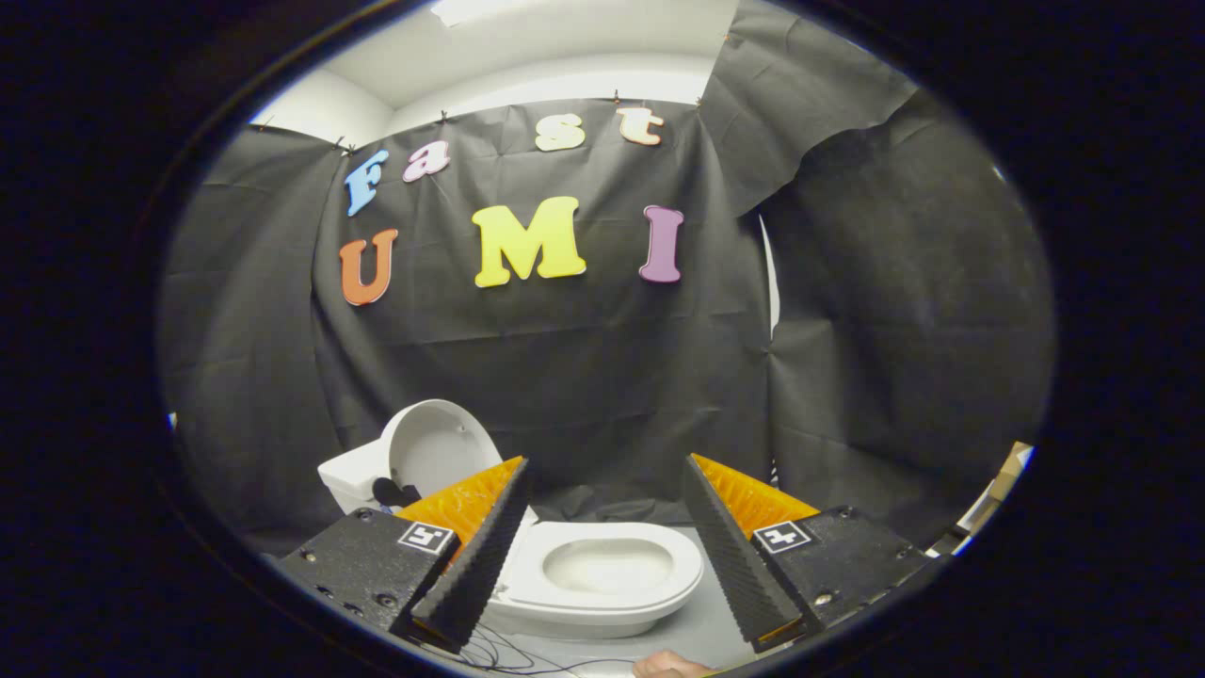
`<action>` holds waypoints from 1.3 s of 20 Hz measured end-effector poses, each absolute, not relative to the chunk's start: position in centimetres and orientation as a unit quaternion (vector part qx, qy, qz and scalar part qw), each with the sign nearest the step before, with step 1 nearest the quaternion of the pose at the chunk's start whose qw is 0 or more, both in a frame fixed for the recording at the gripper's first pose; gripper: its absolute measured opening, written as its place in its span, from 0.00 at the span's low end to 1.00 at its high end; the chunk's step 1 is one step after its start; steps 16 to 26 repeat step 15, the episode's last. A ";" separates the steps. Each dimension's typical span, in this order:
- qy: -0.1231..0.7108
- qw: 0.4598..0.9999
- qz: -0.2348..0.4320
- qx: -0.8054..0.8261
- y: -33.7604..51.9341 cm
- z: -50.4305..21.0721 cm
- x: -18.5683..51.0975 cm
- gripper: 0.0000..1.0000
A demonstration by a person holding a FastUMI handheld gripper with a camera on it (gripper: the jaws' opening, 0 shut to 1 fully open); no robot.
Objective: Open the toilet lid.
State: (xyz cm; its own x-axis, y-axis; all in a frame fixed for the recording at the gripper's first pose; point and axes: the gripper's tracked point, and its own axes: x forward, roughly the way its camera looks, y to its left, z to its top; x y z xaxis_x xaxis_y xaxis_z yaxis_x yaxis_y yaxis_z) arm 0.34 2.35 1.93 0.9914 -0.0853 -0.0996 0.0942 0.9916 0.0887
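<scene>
The gripper [602, 490] is spread wide, holding nothing – between its fingers [475, 556] sits the toilet [602, 574], bowl showing. The lid [438, 447] stands upright against the tank (left, behind one finger)

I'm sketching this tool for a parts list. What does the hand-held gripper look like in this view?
The hand-held gripper has two wedge-shaped fingers with black ribbed inner pads and orange ridged backs. Each sits on a black textured block with screws and a small black-and-white square marker. Thin dark cables trail below it.
</scene>
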 end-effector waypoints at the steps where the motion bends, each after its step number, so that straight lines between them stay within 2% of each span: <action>1: 0.047 0.997 -0.048 0.045 1.7 1.8 -0.1 1.00; 10: 0.031 0.997 -0.071 0.032 -2.3 0.4 -2.0 1.00; 26: 0.008 0.998 -0.056 0.017 -1.8 0.9 -2.2 1.00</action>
